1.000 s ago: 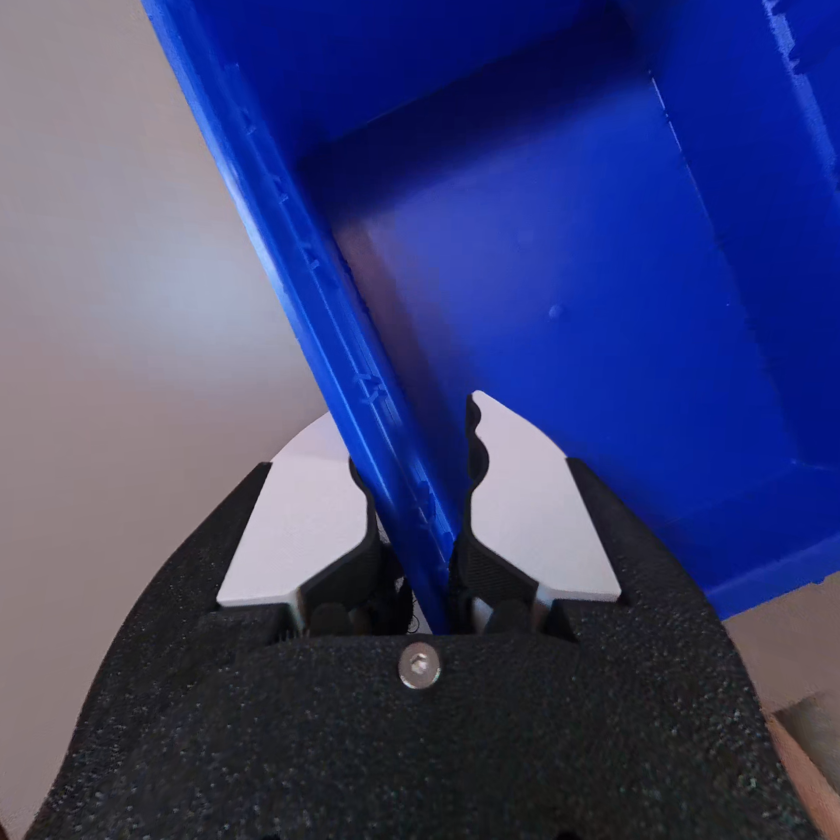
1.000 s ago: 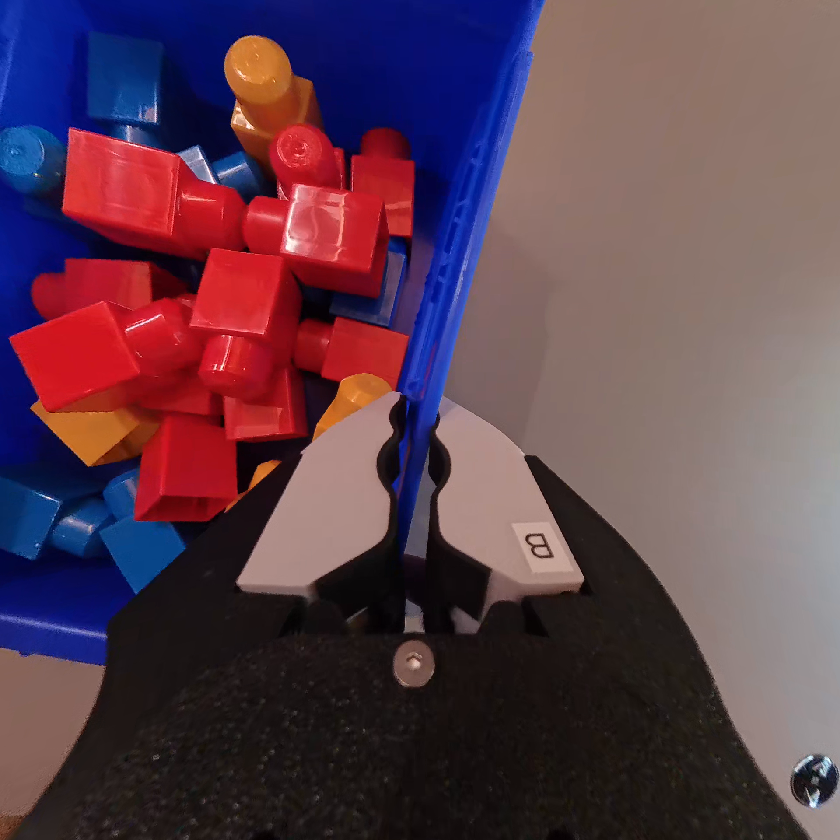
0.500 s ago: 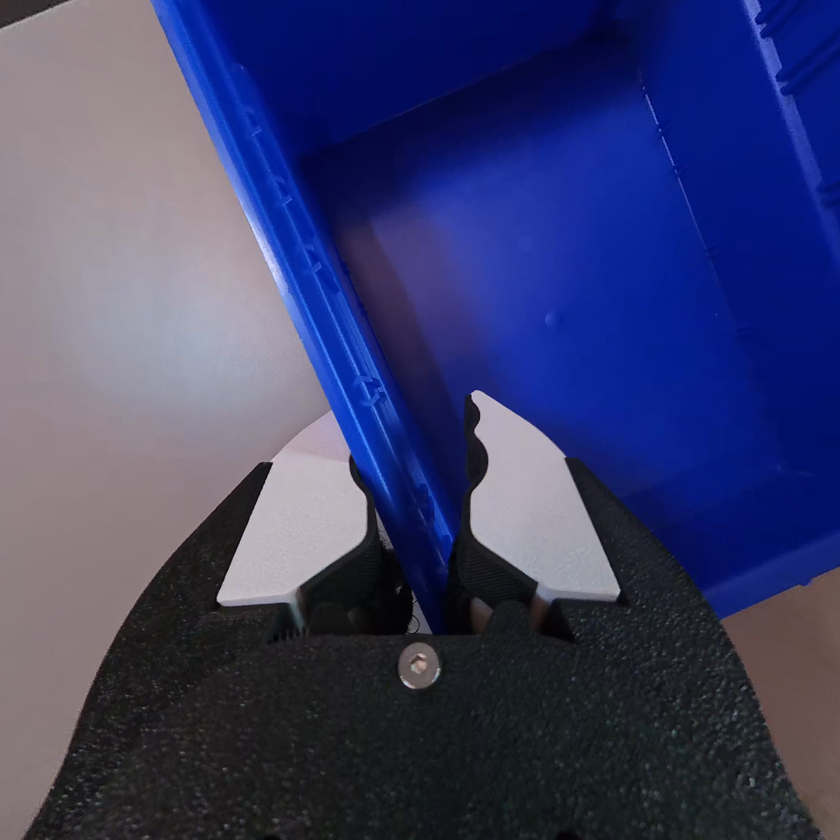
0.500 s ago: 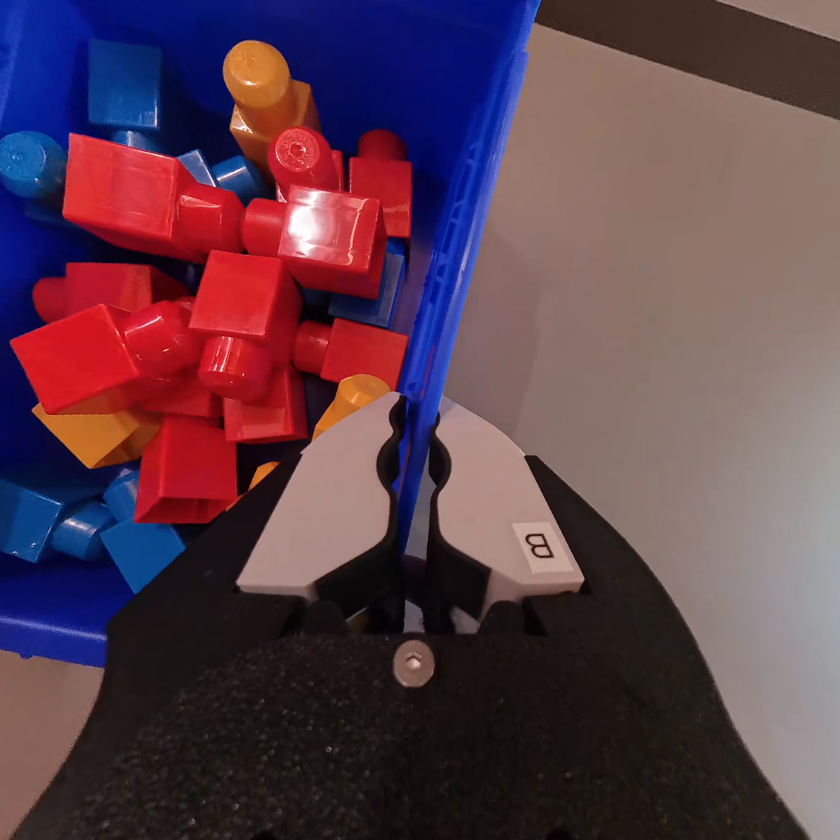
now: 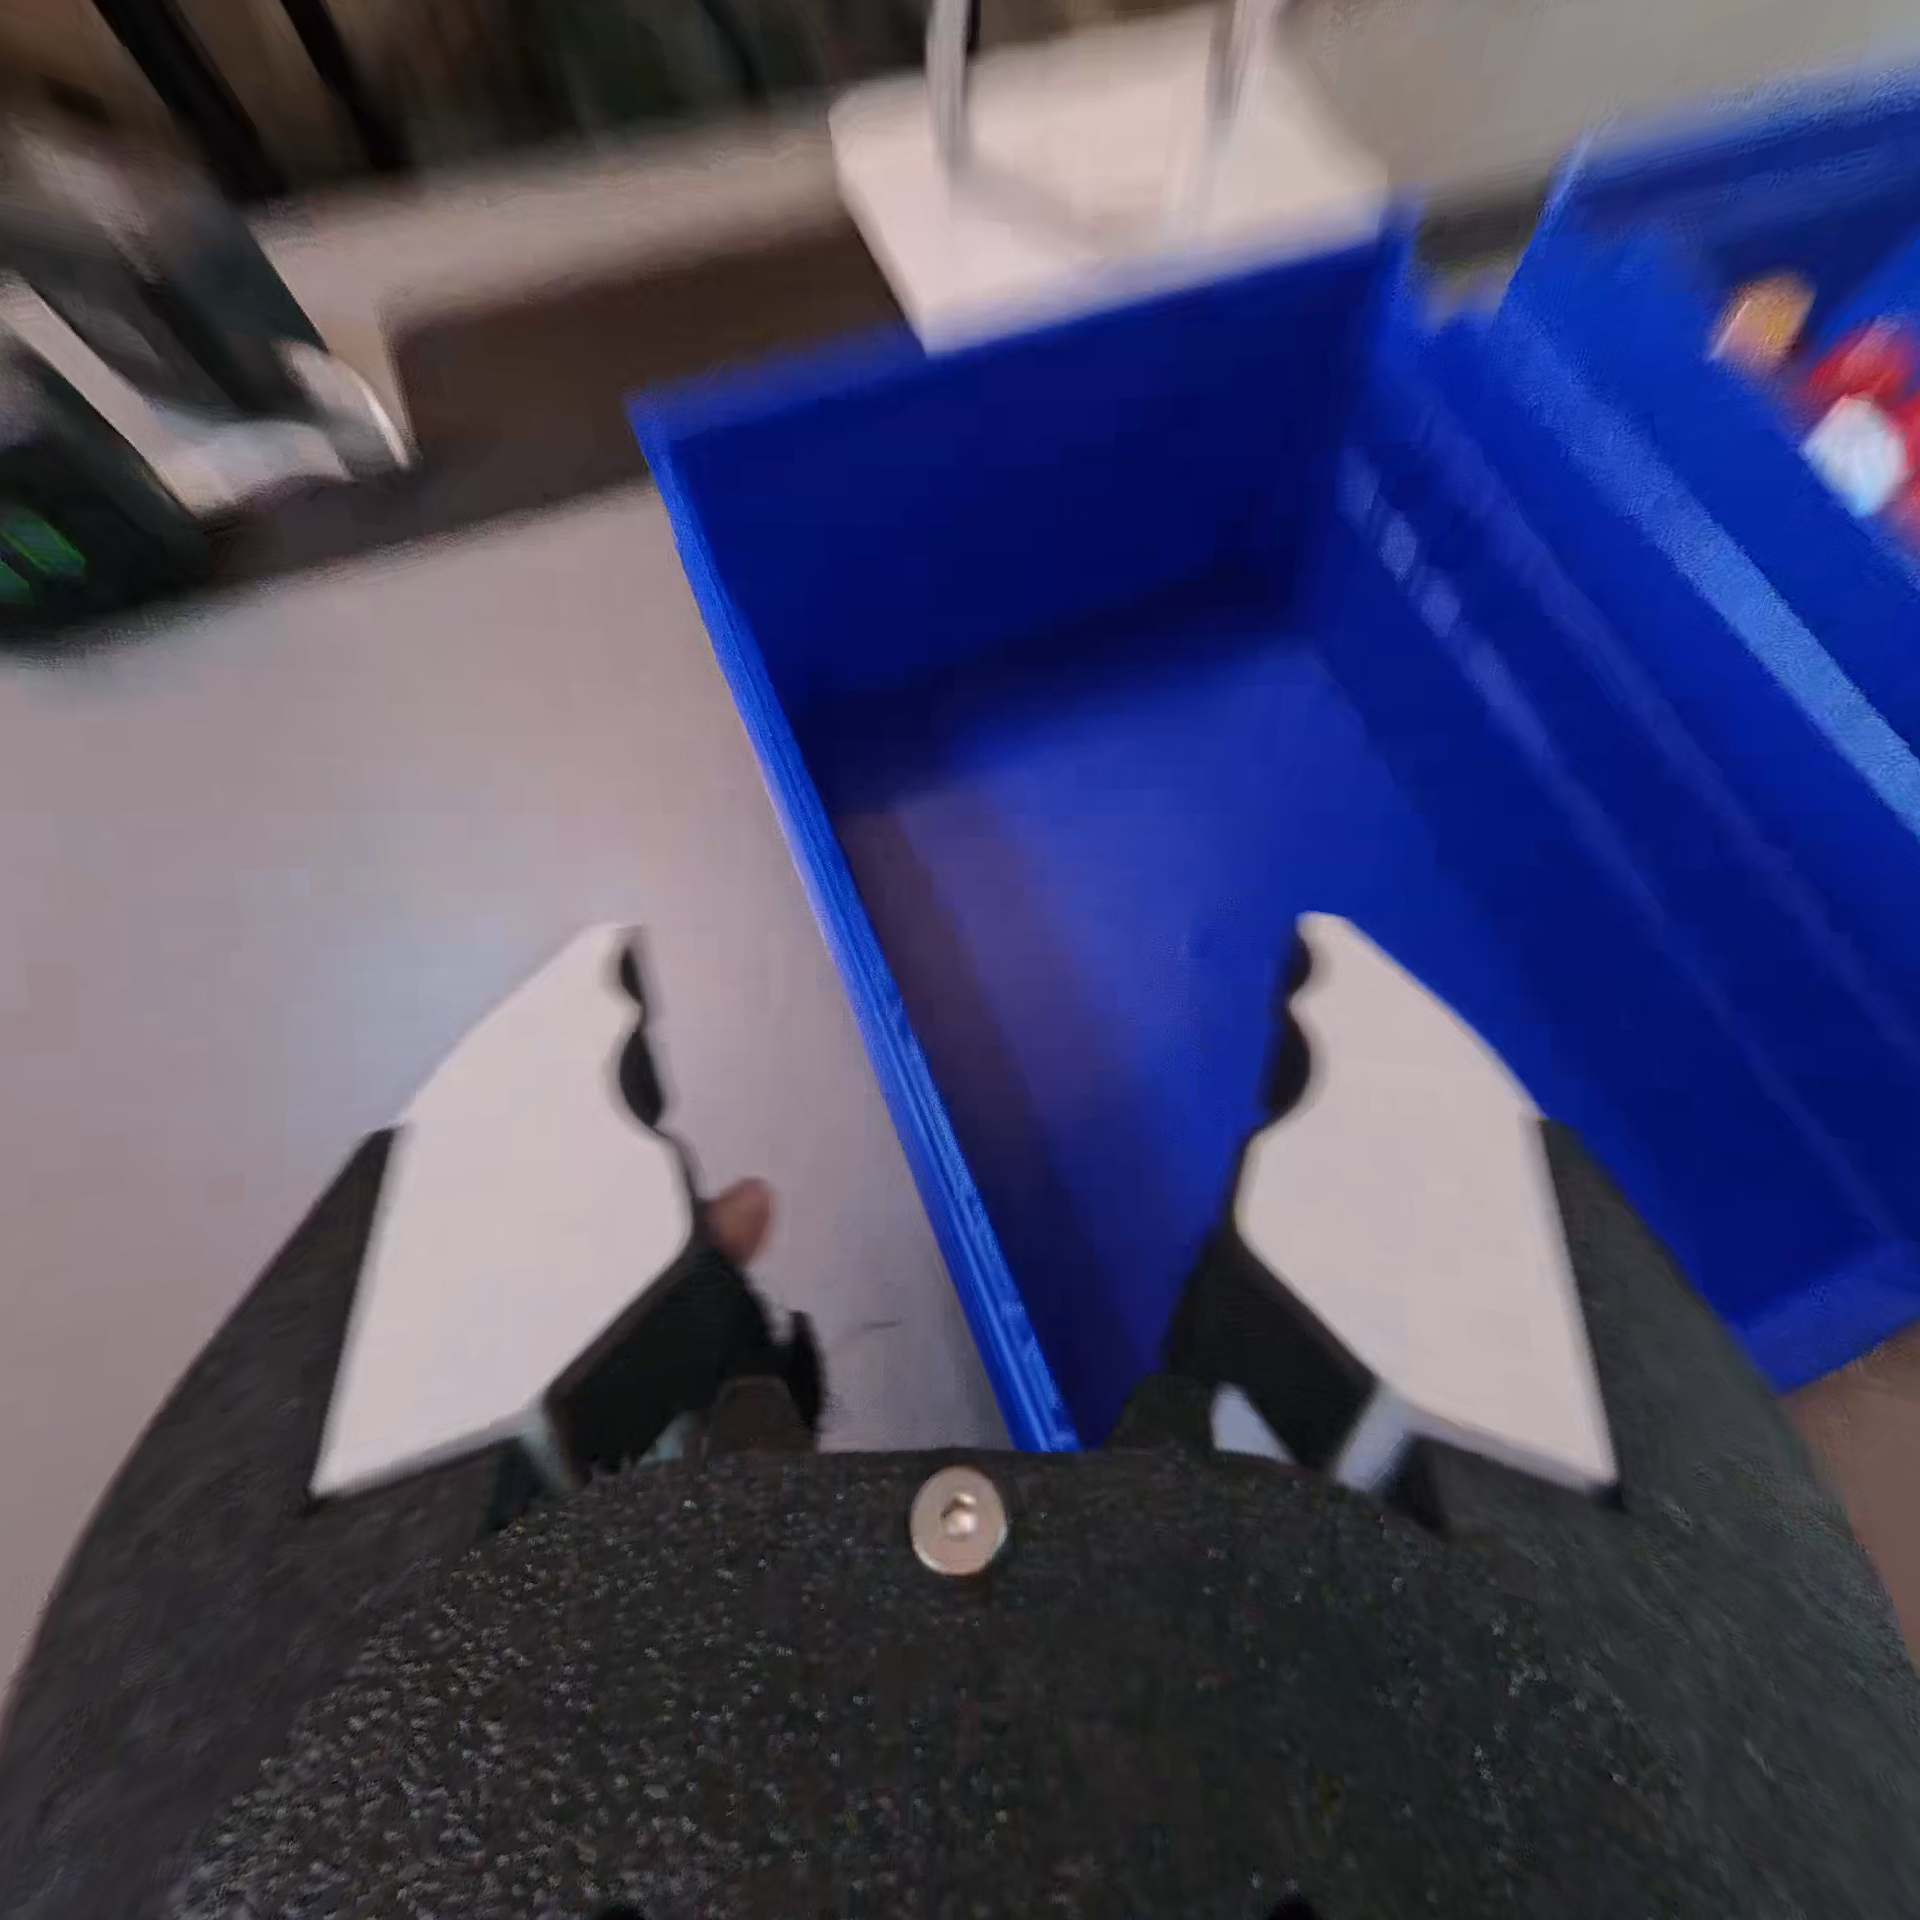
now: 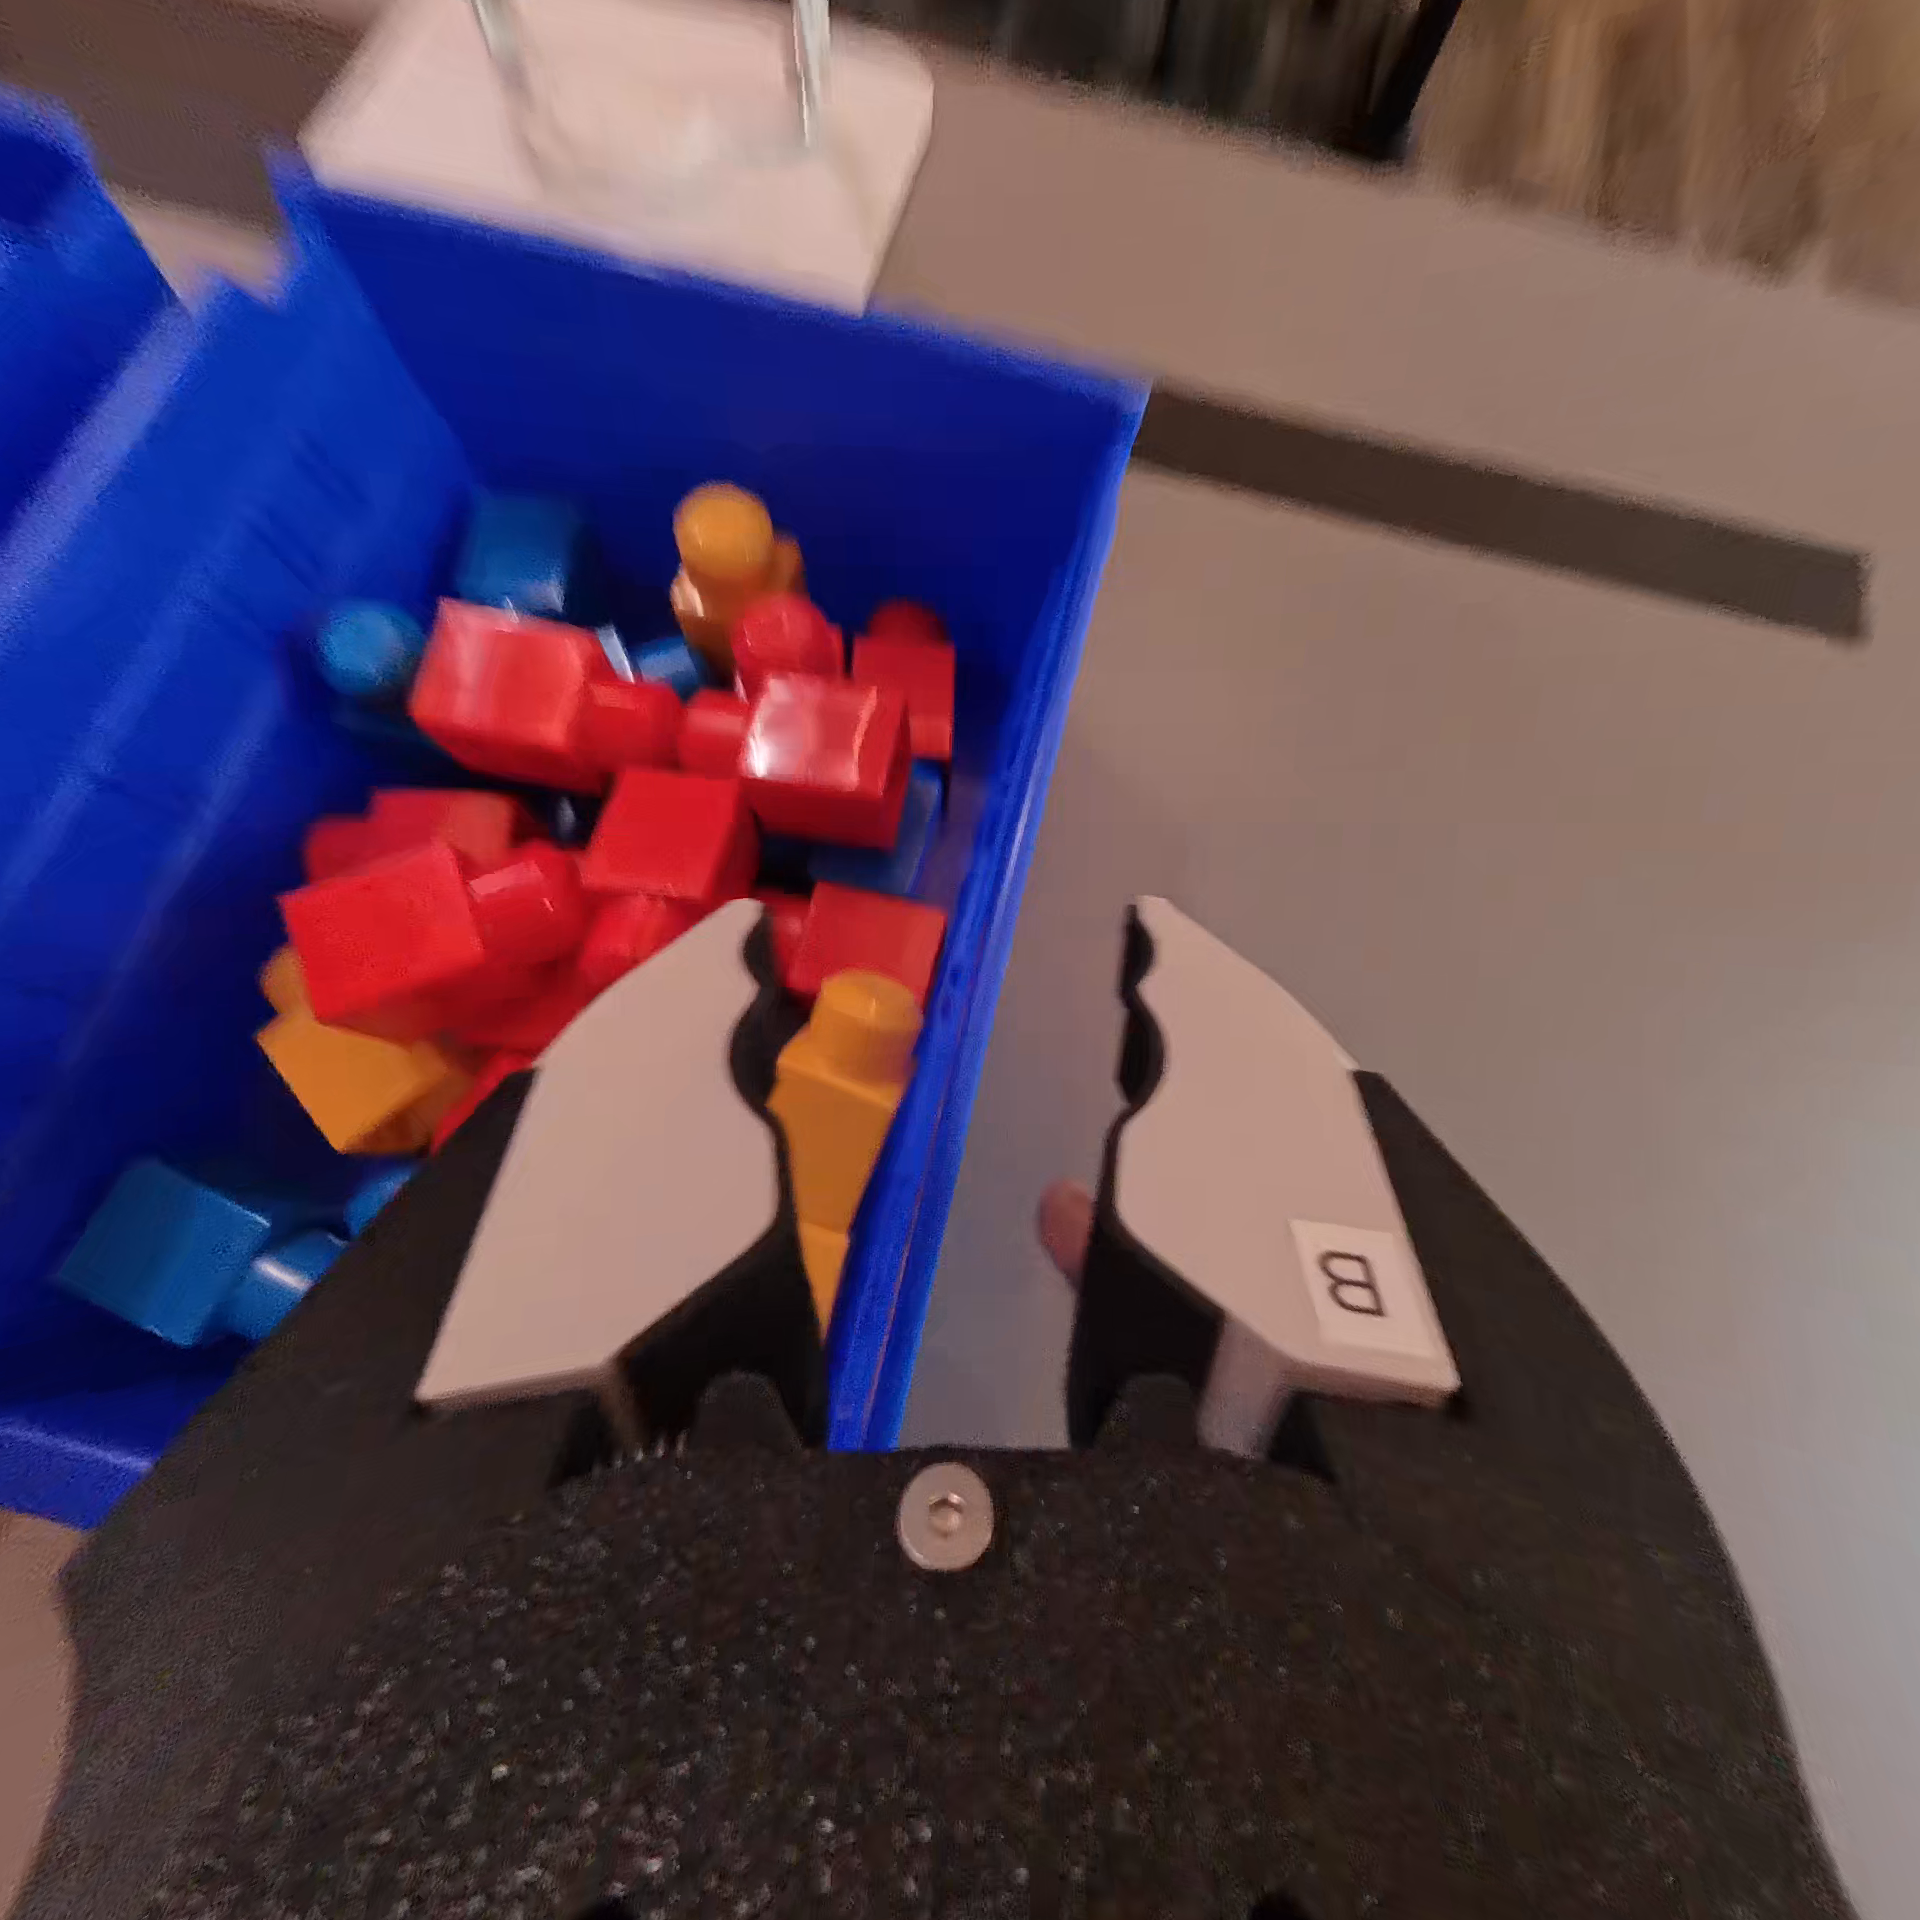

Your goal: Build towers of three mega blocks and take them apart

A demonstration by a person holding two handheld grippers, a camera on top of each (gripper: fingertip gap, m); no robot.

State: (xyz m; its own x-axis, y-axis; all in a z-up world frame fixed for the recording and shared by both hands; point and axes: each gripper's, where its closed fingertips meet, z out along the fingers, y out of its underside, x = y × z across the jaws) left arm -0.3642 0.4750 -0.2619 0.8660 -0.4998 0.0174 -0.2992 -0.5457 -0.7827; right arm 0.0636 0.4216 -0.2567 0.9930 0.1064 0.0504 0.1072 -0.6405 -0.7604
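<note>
**Starting point: blocks all loose in their bin, no tower begun**

Looking across the pale worktop (image 6: 1455, 935) through my two wrist cameras, I see two blue bins standing side by side. The empty blue bin (image 5: 1091, 779) sits on my left, with nothing on its floor. The full blue bin (image 6: 644, 343) sits just to its right and holds the mega blocks (image 6: 665, 790): a loose heap of red, blue and orange pieces, lying at all angles. I cannot see any blocks joined into a stack of three, though the frames are blurred.

My left claw (image 5: 961, 935) is spread wide, straddling the left wall of the empty bin without pressing on it, and it carries nothing. My right claw (image 6: 940, 914) is likewise released, straddling the right wall of the full bin, one finger inside near an orange block (image 6: 847, 1060), one outside. Neither pad touches the wall.

I judge the task to be at its very beginning: no block is picked, and every tower remains to be built and then taken apart.
</note>
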